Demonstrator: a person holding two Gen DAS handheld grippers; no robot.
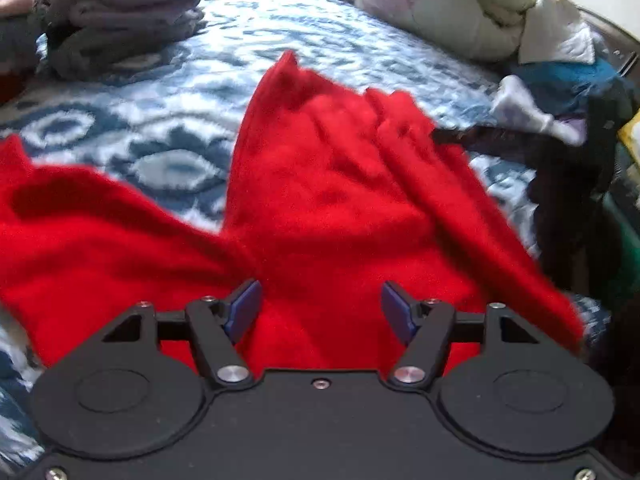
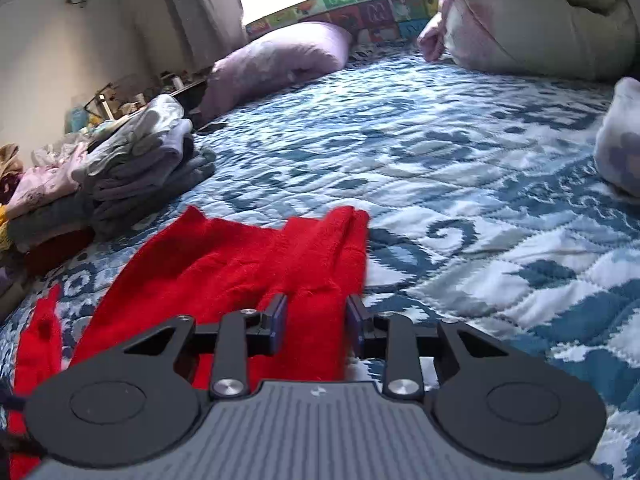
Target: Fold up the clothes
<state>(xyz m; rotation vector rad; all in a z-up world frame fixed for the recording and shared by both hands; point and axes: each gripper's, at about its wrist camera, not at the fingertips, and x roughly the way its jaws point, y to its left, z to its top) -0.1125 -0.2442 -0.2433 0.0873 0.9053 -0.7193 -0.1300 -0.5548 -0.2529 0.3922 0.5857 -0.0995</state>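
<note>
Where gripper bodies intrude, red garment [image 1: 320,200] vanishes.

This is a bedroom in a home. A bed [image 2: 460,168] takes up most of both views, covered by a quilted spread with a blue and white pattern. A lilac pillow [image 2: 280,60] lies at its far end beside a bunched pale duvet [image 2: 532,28]. A stack of folded clothes [image 2: 148,172] sits on the spread, with more loose laundry [image 1: 472,12] heaped at the edge. A colourful picture-tile panel [image 2: 360,4] runs behind the bed, next to a plain pale wall [image 2: 52,60].
</note>
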